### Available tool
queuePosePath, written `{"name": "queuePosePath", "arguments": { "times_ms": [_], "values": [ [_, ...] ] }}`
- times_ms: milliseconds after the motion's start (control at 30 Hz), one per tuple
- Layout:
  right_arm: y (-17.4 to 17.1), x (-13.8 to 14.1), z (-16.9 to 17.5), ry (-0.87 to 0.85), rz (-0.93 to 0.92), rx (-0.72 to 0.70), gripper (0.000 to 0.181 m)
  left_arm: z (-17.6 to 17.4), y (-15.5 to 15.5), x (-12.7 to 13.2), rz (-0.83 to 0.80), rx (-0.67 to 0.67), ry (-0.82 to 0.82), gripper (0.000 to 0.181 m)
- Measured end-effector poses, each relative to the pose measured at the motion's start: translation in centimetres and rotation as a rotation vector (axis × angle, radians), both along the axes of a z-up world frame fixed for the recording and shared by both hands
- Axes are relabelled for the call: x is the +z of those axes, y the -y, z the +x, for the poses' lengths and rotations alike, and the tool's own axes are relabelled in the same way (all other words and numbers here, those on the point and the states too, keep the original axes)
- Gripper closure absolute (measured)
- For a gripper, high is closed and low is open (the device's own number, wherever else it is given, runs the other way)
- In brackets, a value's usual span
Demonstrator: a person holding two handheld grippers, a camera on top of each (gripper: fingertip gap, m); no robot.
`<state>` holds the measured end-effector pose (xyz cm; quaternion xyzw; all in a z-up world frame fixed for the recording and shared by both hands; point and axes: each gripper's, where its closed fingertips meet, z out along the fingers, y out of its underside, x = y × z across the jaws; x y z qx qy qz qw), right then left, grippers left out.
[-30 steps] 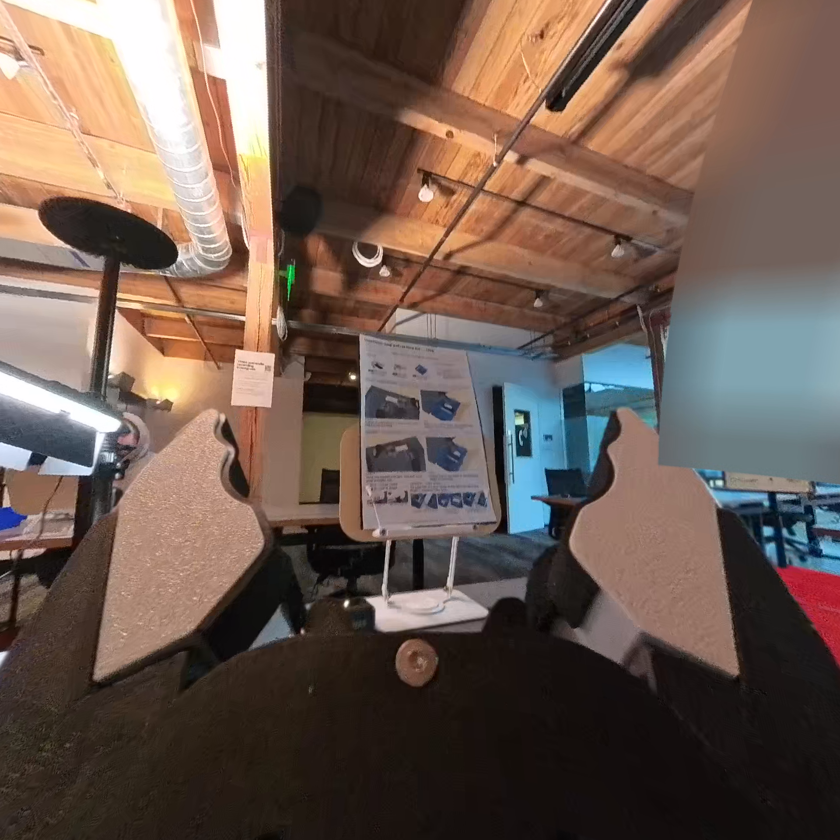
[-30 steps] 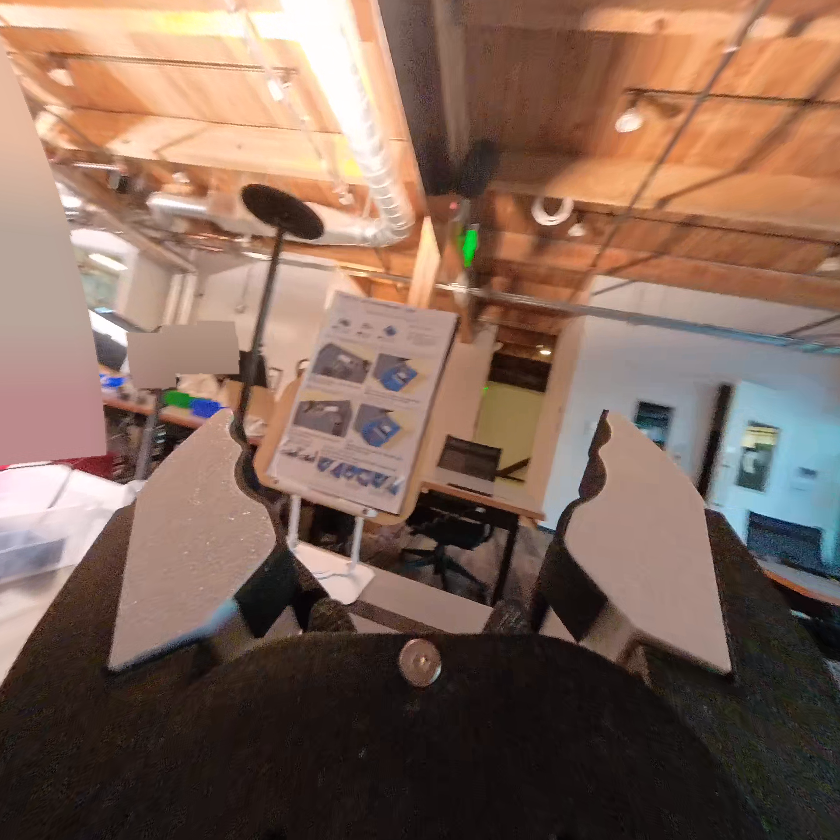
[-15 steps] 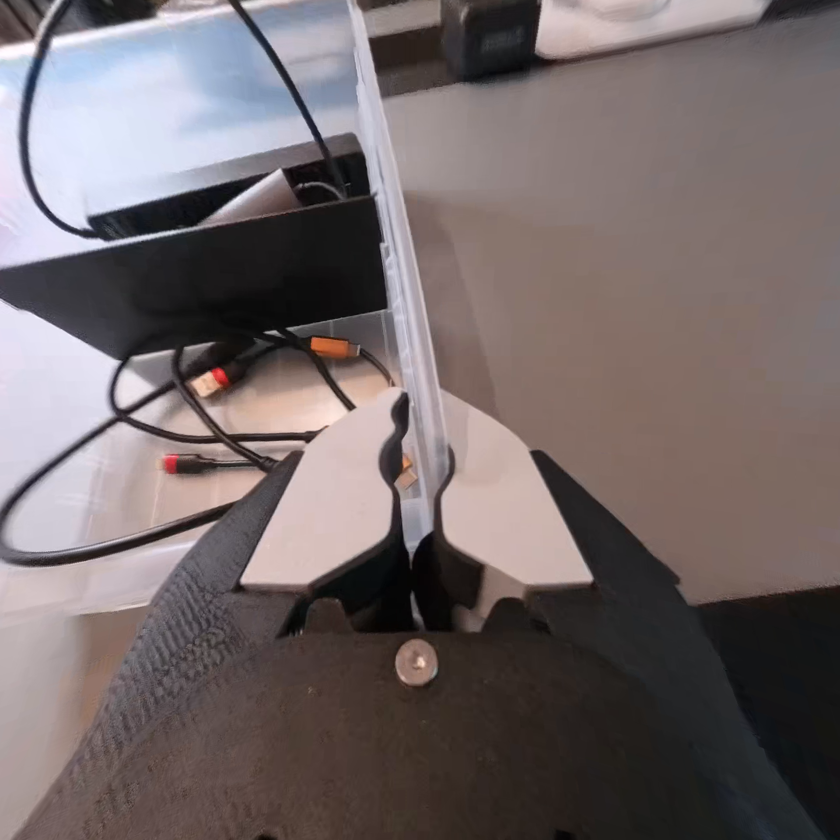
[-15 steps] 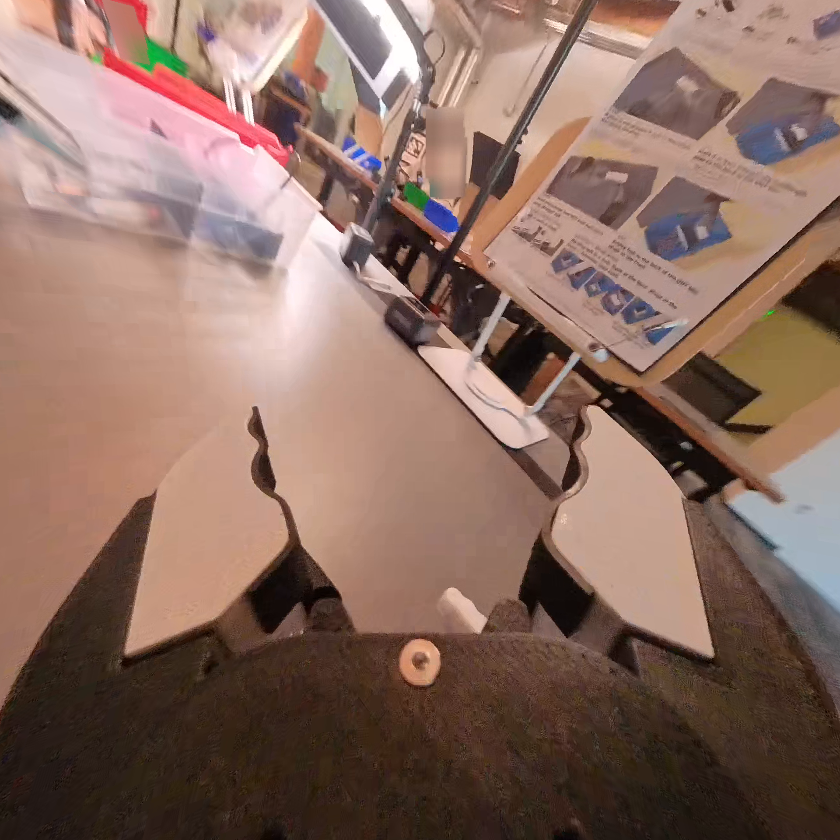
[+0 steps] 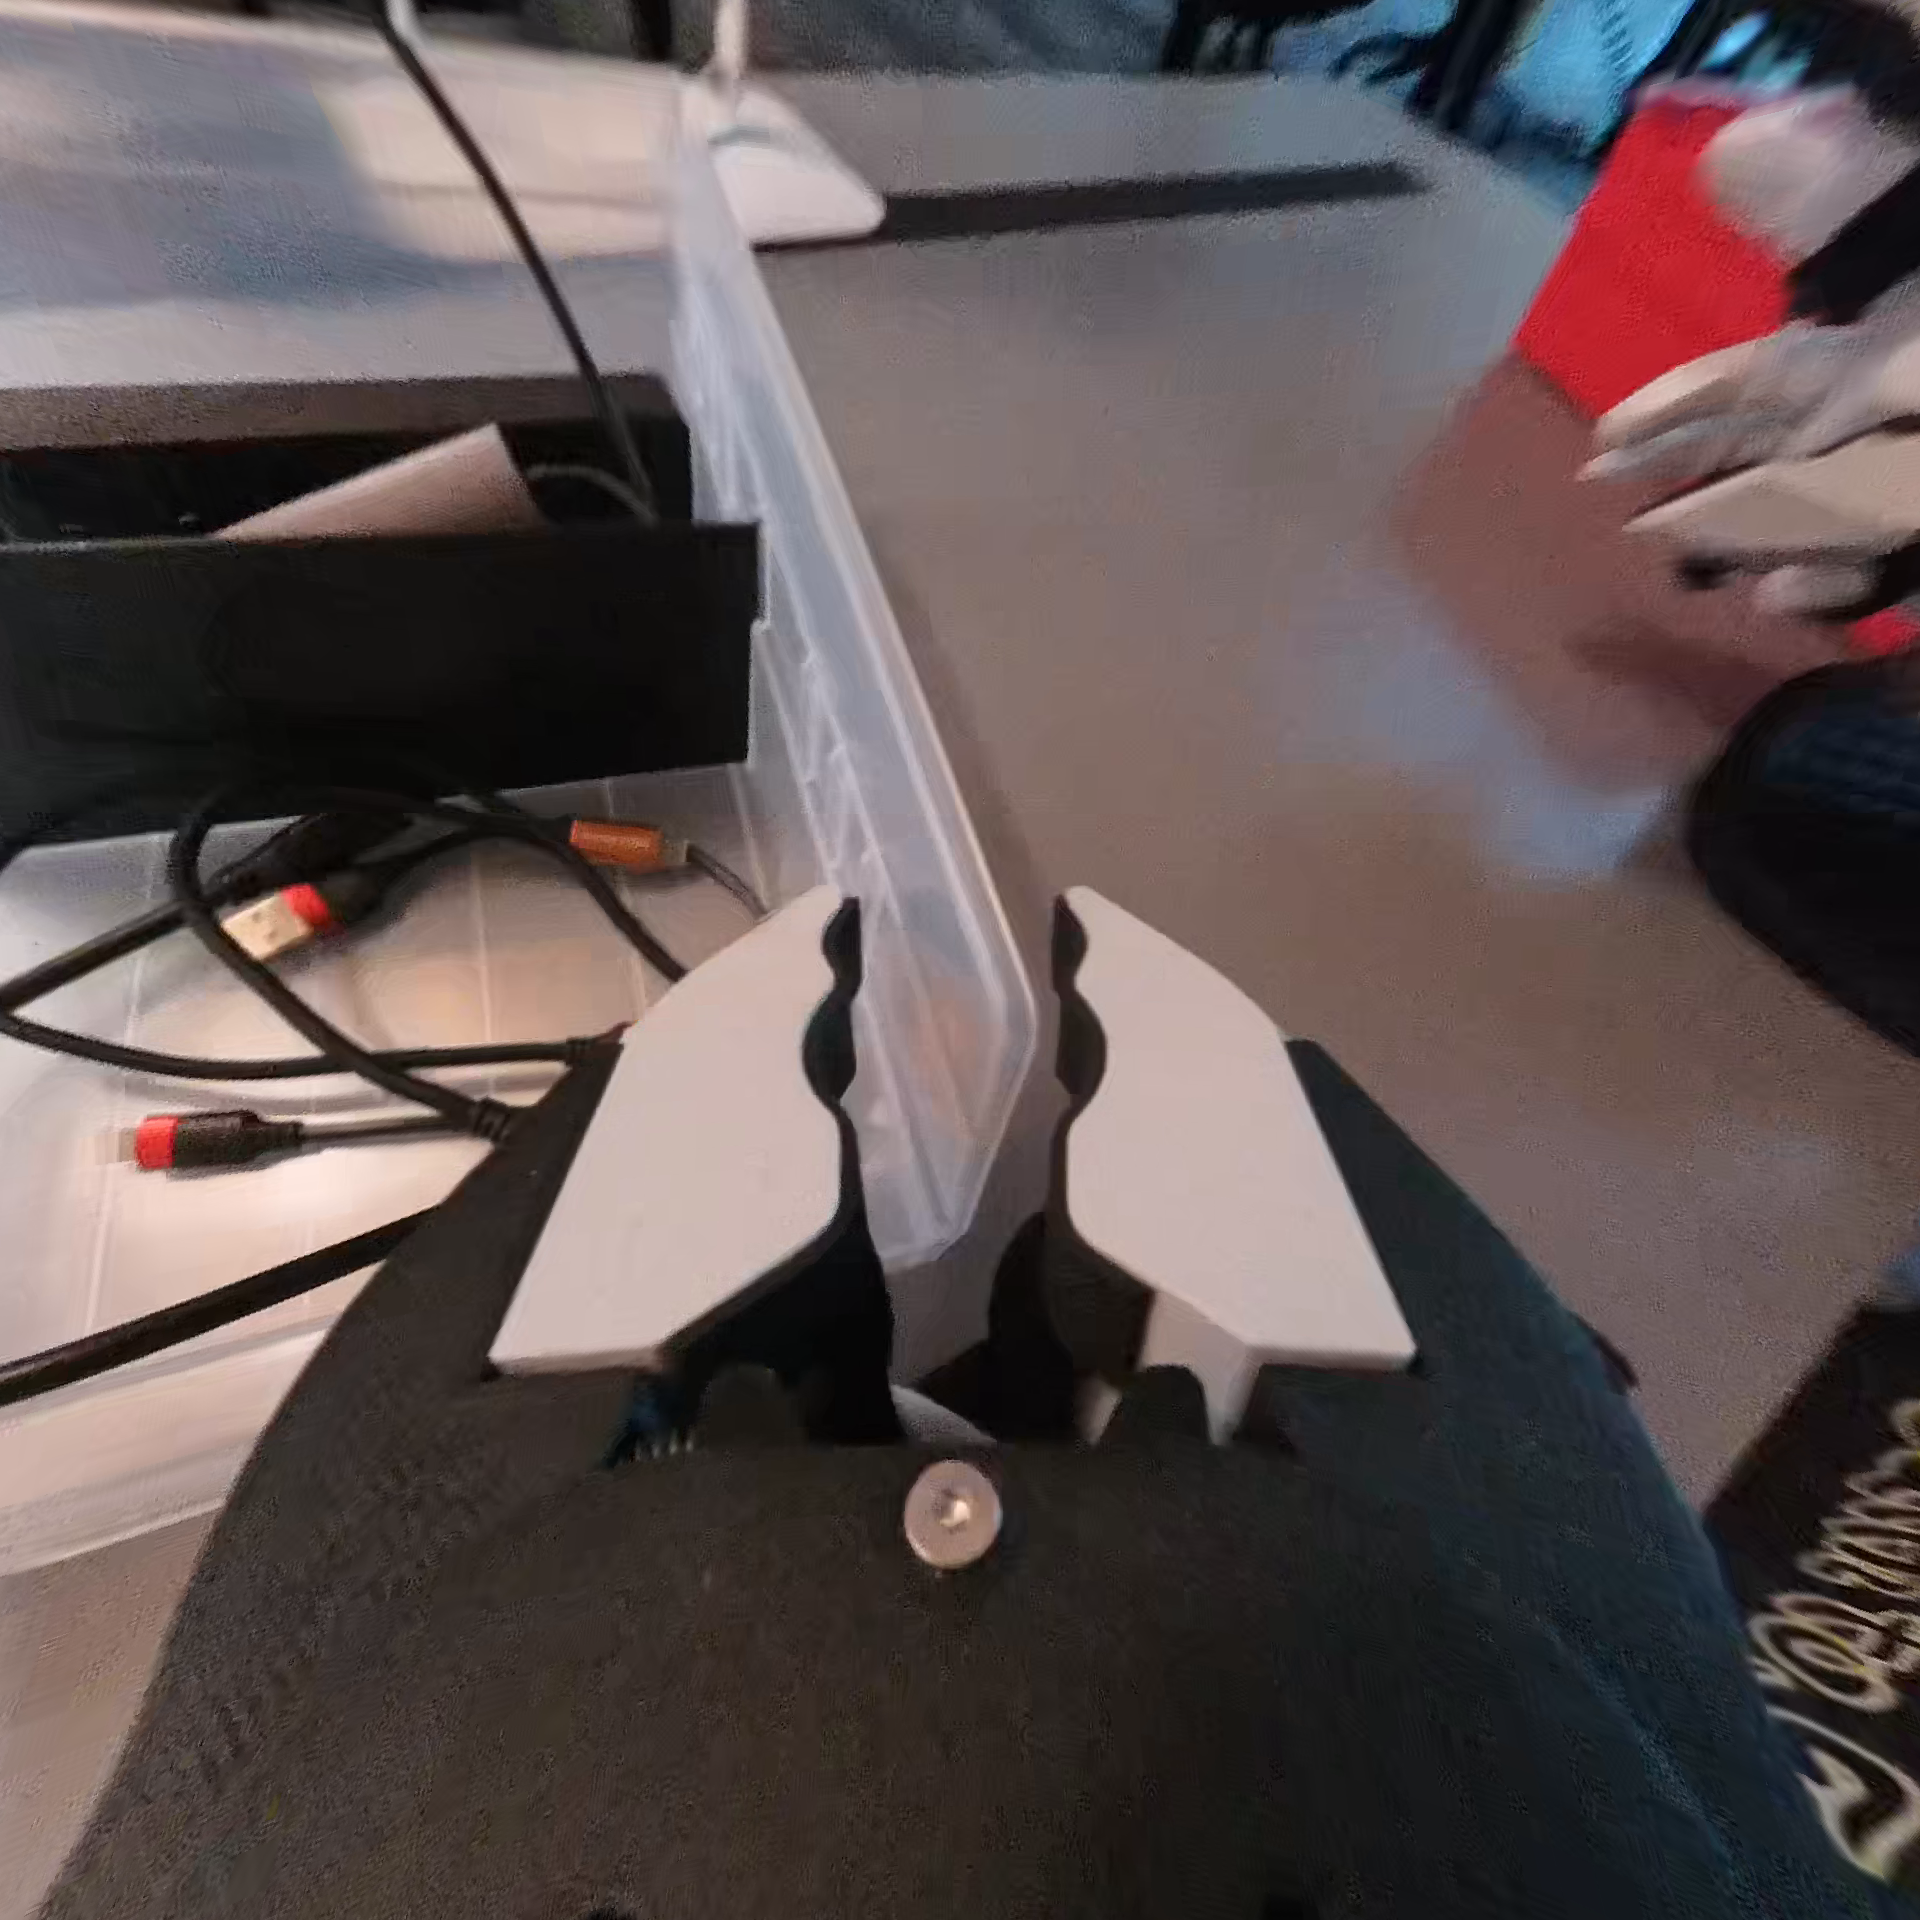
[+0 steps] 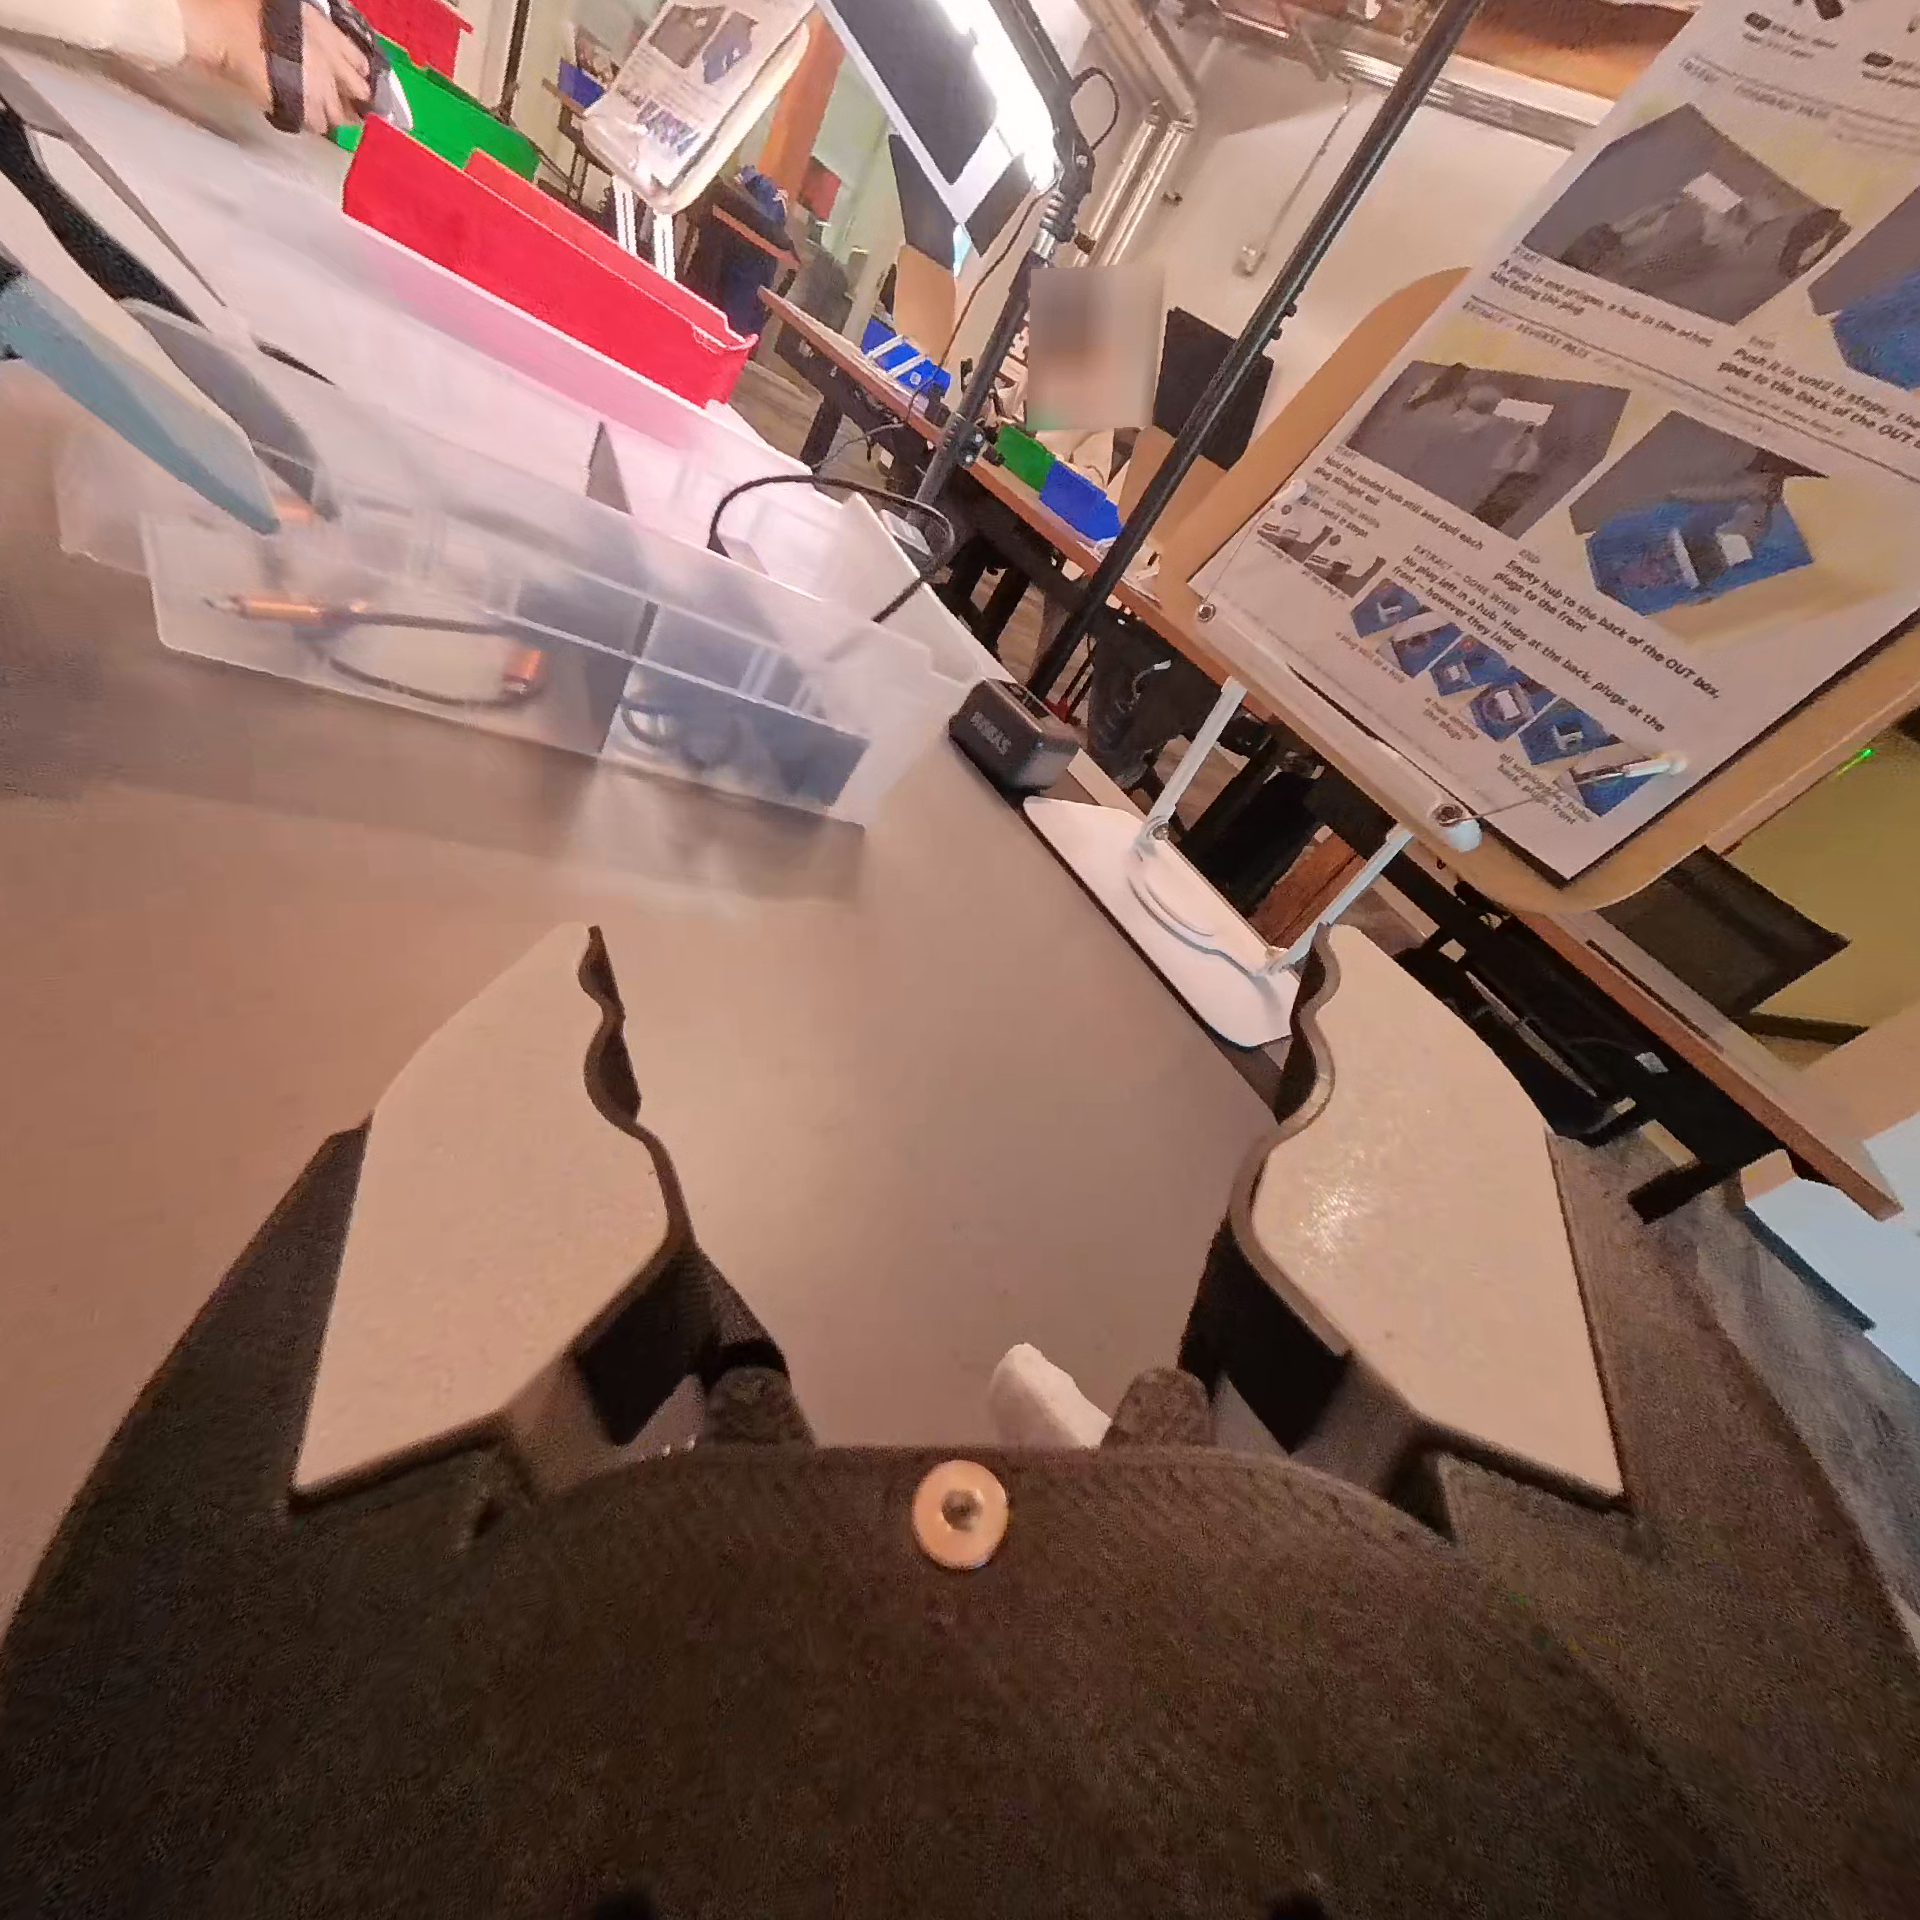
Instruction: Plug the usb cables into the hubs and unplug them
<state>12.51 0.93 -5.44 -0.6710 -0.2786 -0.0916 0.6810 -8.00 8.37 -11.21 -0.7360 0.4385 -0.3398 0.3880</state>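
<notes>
In the left wrist view, my left gripper is open a little and straddles the right wall of a clear plastic bin. The wall stands between the jaws. Inside the bin lie black USB cables: a red-collared plug, an orange plug and another red-collared plug. Behind them stands a black open box with a black cable running out. In its own view my right gripper is open and empty, low over the grey table. It also shows blurred in the left wrist view.
The clear bin lies left of my right gripper, with my left gripper blurred over it. A red bin stands beyond. An instruction sheet on a white stand base and a small black device line the table's far edge.
Both grippers swung down from pointing at the ceiling to the table. My left gripper closed on the bin wall, and its jaws have now parted. The right gripper stayed open.
</notes>
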Motion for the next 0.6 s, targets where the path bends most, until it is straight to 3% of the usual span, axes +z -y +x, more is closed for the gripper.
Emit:
{"name": "queuePosePath", "arguments": {
  "times_ms": [67,133,233,367,500,600],
  "values": [
    [0.2,0.3,0.0,-0.015,0.014,0.004,0.06,0.6,1.1,3.8,0.024,-0.096,0.162,0.138],
    [0.3,0.7,0.1,-0.037,0.026,0.008,0.06,0.3,0.7,8.2,0.174,-0.145,0.276,0.127],
    [0.6,1.2,0.0,-0.066,0.045,0.019,0.061,-0.2,-2.6,12.0,0.409,-0.177,0.218,0.125],
    [0.7,1.4,-0.2,-0.068,0.053,0.028,0.062,1.7,-8.5,10.2,0.517,-0.38,-0.128,0.133],
    [0.8,1.4,0.2,-0.076,0.056,0.022,0.063,4.8,-13.7,5.8,0.513,-0.558,-0.39,0.14],
    [0.9,1.4,0.3,-0.084,0.059,0.027,0.065,5.9,-17.2,2.4,0.532,-0.612,-0.606,0.143]
  ]
}}
